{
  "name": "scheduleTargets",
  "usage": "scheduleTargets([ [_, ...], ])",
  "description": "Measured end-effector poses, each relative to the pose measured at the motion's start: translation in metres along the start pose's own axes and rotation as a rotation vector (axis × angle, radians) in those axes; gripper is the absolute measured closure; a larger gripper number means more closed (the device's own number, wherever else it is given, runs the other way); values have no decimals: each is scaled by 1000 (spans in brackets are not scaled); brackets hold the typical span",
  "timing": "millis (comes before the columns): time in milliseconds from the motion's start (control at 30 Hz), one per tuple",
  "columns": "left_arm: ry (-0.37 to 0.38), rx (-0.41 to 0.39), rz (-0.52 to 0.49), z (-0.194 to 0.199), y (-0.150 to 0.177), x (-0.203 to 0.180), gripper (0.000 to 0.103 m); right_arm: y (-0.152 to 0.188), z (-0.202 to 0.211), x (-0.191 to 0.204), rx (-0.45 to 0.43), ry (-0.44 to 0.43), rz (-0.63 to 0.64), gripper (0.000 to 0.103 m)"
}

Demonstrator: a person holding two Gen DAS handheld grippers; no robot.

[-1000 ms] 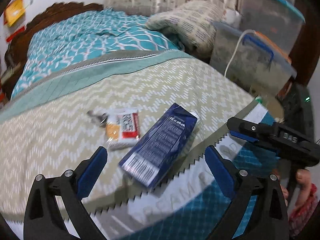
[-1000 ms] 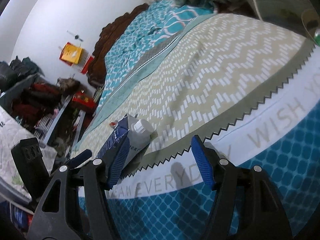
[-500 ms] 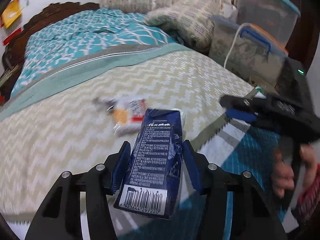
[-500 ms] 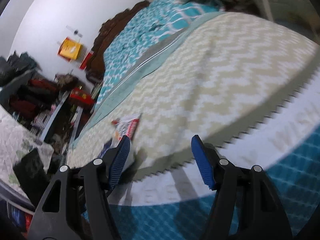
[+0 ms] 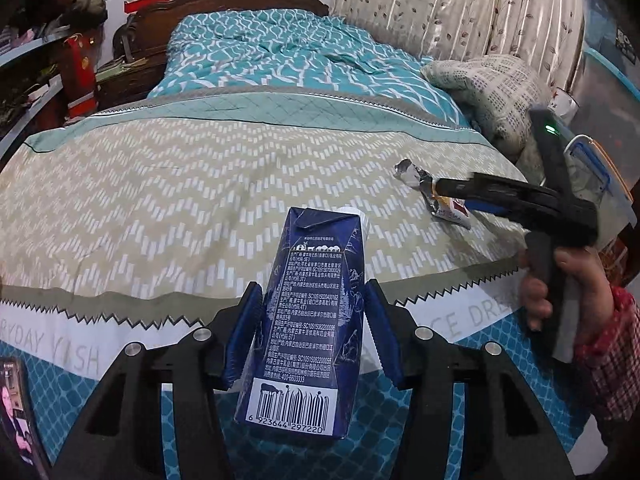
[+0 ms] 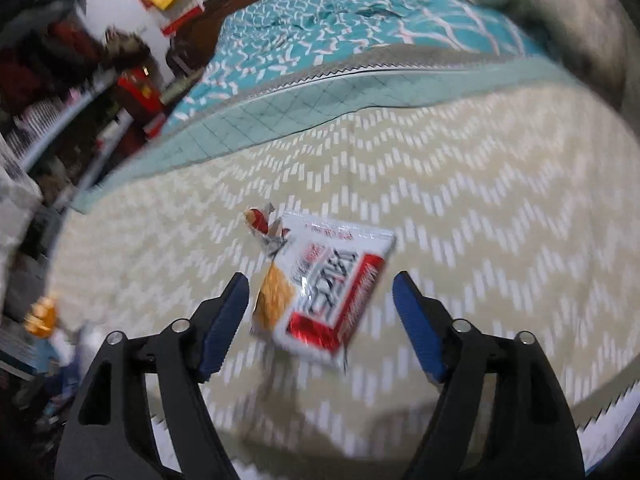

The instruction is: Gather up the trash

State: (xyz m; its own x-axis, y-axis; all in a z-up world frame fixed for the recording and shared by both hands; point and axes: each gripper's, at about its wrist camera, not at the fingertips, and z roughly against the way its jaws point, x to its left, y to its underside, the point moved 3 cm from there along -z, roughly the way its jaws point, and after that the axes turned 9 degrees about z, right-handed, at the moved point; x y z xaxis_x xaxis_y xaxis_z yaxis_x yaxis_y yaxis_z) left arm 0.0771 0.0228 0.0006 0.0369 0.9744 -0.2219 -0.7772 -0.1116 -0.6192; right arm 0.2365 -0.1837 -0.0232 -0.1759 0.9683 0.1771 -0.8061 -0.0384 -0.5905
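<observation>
My left gripper [image 5: 310, 334] is shut on a dark blue drink carton [image 5: 308, 320] with a white cap and a barcode, held upright above the foot of the bed. A white, red and orange snack wrapper [image 6: 320, 288] lies on the beige zigzag bedspread [image 6: 480, 200]. My right gripper [image 6: 320, 320] is open, its blue pads either side of the wrapper, just above it. In the left wrist view the right gripper [image 5: 452, 194] reaches over the same wrapper [image 5: 446, 208] at the right.
A wooden headboard [image 5: 240, 0] and teal quilt [image 5: 300, 60] lie at the far end. A folded patterned blanket [image 5: 492, 92] and clear plastic storage boxes [image 5: 600, 168] stand to the right. Cluttered shelves [image 5: 36, 80] are on the left.
My left gripper closed on the carton and lifted it off the bed. My right gripper swung over to the snack wrapper and stays open.
</observation>
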Motion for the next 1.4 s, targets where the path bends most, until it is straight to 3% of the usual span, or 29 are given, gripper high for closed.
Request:
scheduleTargets([
  [67,-2,5,-2,-1,3,-2,51,-1,-5,11,13,72,73,31],
  [100,1,15,-2,-3,5,-3,48,0,-6,17,18,102,110,42],
  [133,-1,24,-5,-6,7,-5,47,2,-5,21,22,119,140,47],
  [200,-24,27,-14,-11,7,-7,43,9,1,23,23,119,173,66],
  [300,-50,34,-14,-15,11,-7,41,27,18,20,19,69,167,75],
  [367,-48,32,-11,-13,12,-7,42,38,28,21,14,38,149,76],
  [400,-38,32,-13,-11,13,-8,51,46,35,19,12,17,137,76],
  [433,-32,37,-17,-11,14,-9,53,55,42,18,11,-8,127,76],
  [567,3,51,-45,-8,23,-19,53,94,78,13,-6,-50,114,76],
  [700,91,88,-71,-6,32,-43,53,120,112,-7,-45,-26,95,76],
  [1133,400,296,-313,-31,58,-220,54,176,203,-156,-188,115,-212,75],
  [1400,491,341,-459,-54,65,-332,56,204,251,-260,-281,185,-422,75],
])
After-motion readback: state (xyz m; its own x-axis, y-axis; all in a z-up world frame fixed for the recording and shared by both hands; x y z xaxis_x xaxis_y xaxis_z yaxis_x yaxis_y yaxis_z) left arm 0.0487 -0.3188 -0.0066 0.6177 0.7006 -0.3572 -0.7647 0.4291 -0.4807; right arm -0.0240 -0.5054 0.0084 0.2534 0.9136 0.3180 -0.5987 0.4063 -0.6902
